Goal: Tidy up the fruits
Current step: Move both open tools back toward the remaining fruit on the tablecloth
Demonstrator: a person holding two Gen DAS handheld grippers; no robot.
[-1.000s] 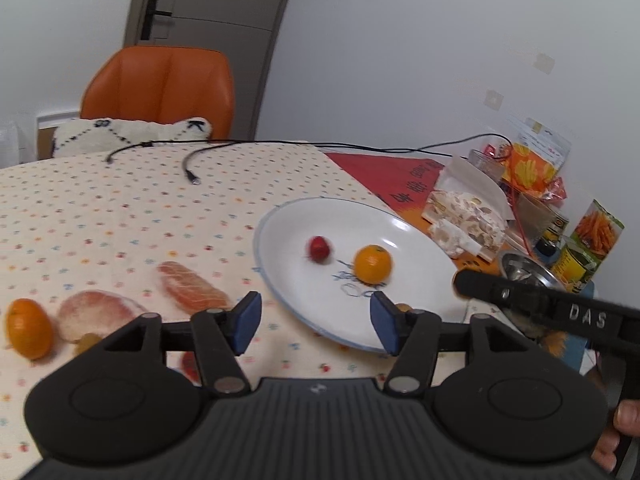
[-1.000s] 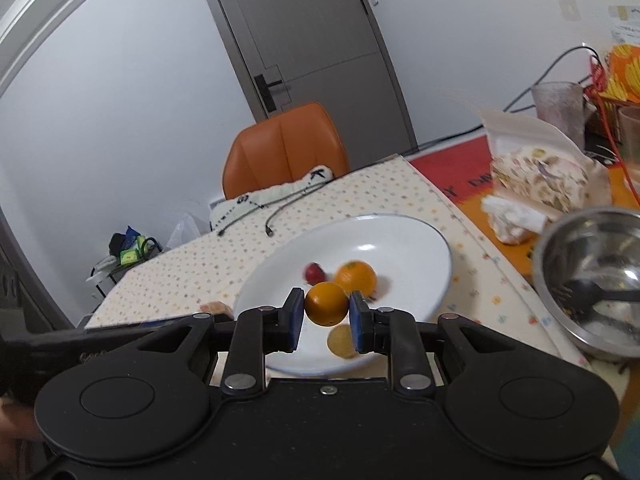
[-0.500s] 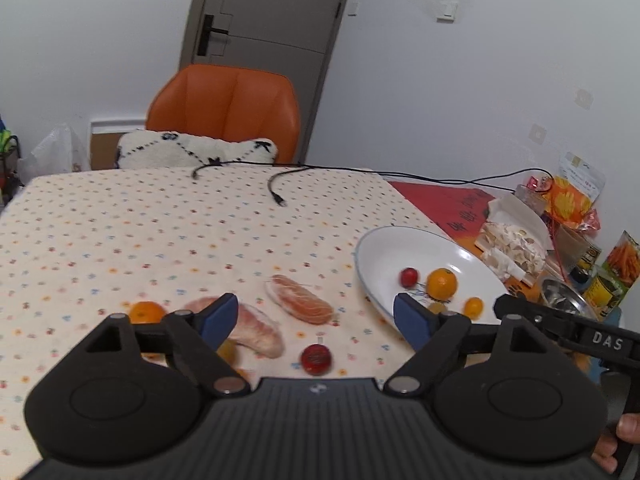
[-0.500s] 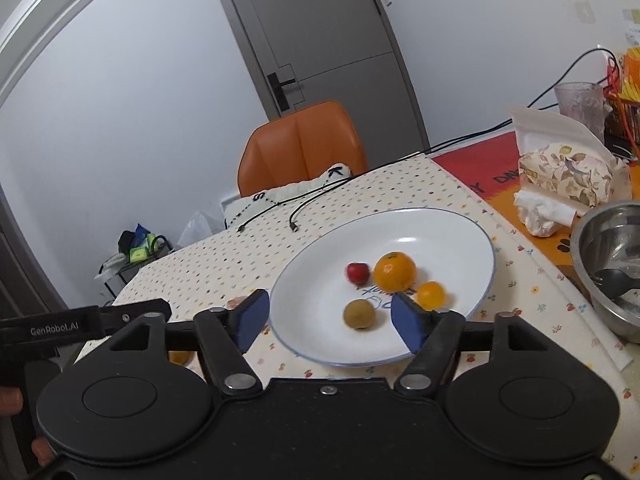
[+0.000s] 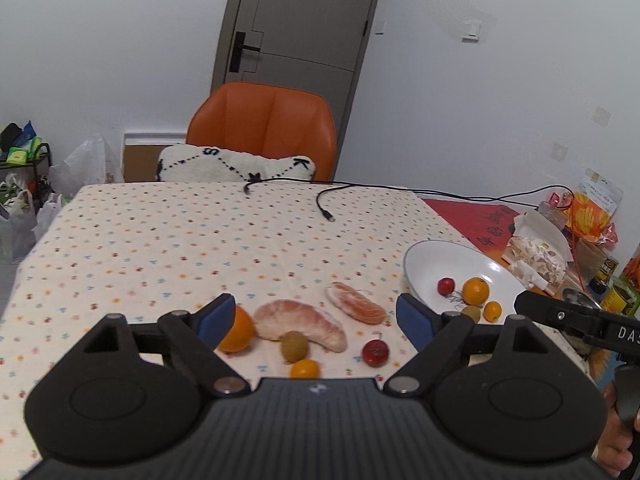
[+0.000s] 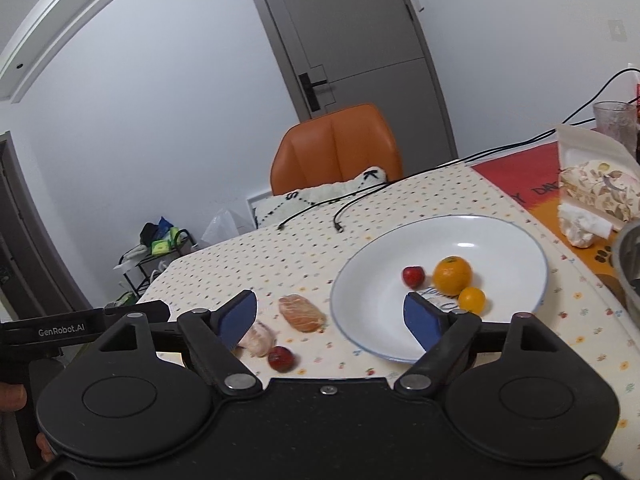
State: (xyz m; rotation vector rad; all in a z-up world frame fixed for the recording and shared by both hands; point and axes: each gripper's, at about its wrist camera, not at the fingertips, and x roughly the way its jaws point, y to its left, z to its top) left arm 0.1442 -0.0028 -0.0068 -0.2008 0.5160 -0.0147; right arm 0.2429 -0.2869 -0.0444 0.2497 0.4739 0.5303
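Lettering "GenRobot.AI" marked the left gripper (image 6: 84, 330) in the right view; "DAS" showed on the right gripper (image 5: 576, 318) in the left. Both stood spread, empty. Plate (image 6: 500, 240) held four fruits; only the left view showed the kiwi (image 5: 294, 346) on the tablecloth (image 5: 160, 240).

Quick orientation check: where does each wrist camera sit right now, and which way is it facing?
Left wrist: behind the open left gripper, facing loose fruit on the tablecloth; the right gripper's arm and a hand show.
Right wrist: behind the open right gripper, facing the white plate; the left gripper's handle shows.
Shared: plate, red fruit, orange chair.
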